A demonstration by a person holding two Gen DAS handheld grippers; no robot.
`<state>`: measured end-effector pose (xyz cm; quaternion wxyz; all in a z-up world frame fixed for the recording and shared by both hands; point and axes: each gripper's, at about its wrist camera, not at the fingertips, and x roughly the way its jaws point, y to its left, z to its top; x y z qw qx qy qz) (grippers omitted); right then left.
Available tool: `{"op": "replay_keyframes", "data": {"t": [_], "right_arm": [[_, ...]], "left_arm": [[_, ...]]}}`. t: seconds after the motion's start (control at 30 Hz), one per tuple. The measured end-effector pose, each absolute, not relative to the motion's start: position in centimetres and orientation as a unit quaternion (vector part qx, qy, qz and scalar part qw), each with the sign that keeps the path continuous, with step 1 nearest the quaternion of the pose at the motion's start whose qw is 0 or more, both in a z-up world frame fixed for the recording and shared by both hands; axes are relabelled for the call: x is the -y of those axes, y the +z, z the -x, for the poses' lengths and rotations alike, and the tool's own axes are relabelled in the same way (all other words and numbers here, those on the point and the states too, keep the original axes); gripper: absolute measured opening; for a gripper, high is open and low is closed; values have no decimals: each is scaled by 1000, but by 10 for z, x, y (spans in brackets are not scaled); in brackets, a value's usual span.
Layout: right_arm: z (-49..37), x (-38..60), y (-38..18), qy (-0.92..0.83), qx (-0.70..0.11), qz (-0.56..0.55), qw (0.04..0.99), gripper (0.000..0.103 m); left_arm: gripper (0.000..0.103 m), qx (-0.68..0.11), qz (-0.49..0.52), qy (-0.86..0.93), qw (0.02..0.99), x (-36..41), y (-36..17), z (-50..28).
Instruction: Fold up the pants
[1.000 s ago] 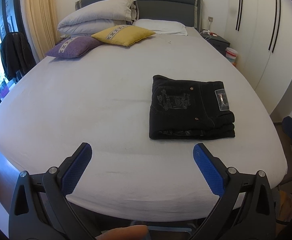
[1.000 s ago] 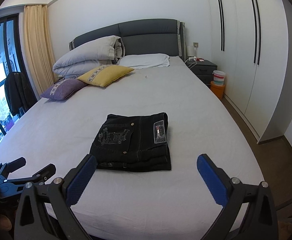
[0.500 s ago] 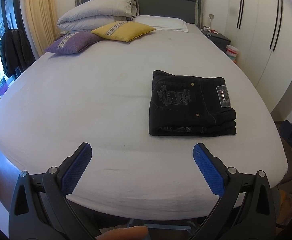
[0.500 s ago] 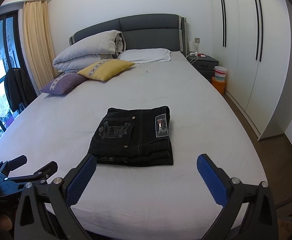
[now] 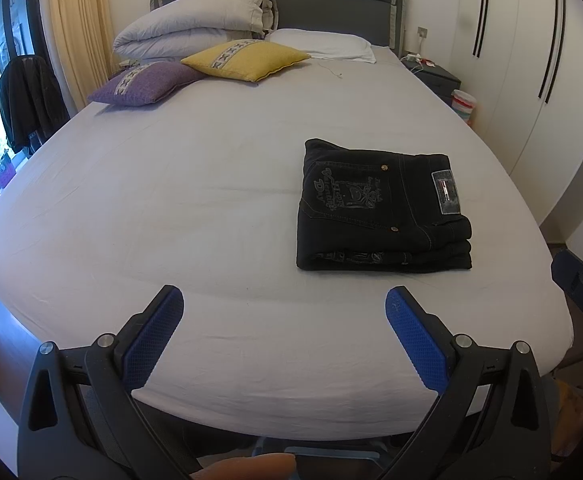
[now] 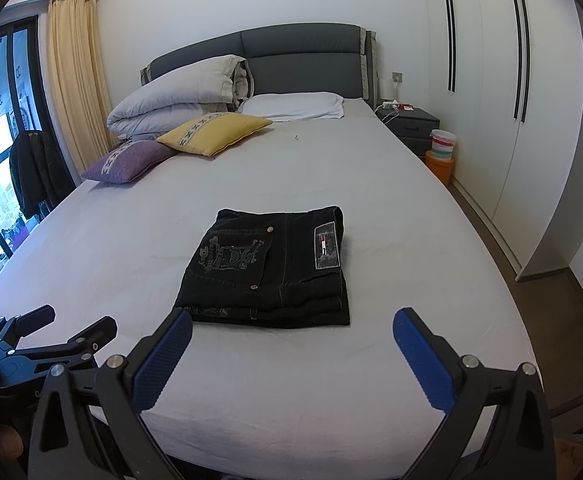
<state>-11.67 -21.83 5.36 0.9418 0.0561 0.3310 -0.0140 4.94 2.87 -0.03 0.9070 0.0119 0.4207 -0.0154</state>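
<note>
Both views have crept closer to the bed since a second ago; pants sit larger in frame, otherwise nothing on the bed has shifted. Pants (image 5: 383, 208) (image 6: 269, 268): black denim, folded into a compact rectangle, several layers stacked, back pocket with pale embroidery facing up, a rectangular patch by the waistband on the right side of the bundle. They lie flat on the bed (image 5: 195, 184) (image 6: 391, 208), on the foot half, right of centre in the left wrist view and roughly centred in the right wrist view, touching only the sheet. Left claw (image 5: 284, 305): blue-padded fingers (image 5: 153, 342) spread wide apart, holding nothing, hovering over the foot edge of the mattress, well short of the pants. Right claw (image 6: 292, 332): also spread wide, empty, its left pad lines up in frame with the near left corner of the pants; contact cannot be told from this angle. Left claw's black frame shows at lower left of the right wrist view. Further out: yellow cushion (image 5: 247, 58) (image 6: 215, 132) and purple cushion (image 5: 147, 84) (image 6: 129, 160) near the head end on the left, folded duvet (image 5: 195, 26) (image 6: 179, 92) behind them, white pillow (image 5: 327, 44) (image 6: 295, 105) against the grey headboard (image 5: 331, 4) (image 6: 303, 60). Nightstand (image 5: 435, 76) (image 6: 411, 124) beside the bed on the right, white wardrobe (image 5: 531, 60) (image 6: 491, 80) along that wall, curtain (image 5: 81, 24) (image 6: 77, 76) at left.
</note>
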Motion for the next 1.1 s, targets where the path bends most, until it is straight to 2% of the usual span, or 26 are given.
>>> {"op": "replay_keyframes", "data": {"t": [1.1], "right_arm": [[116, 216, 48, -12, -337, -58, 940, 103]], "left_arm": [[103, -423, -11, -16, 906, -28, -2, -49]]}}
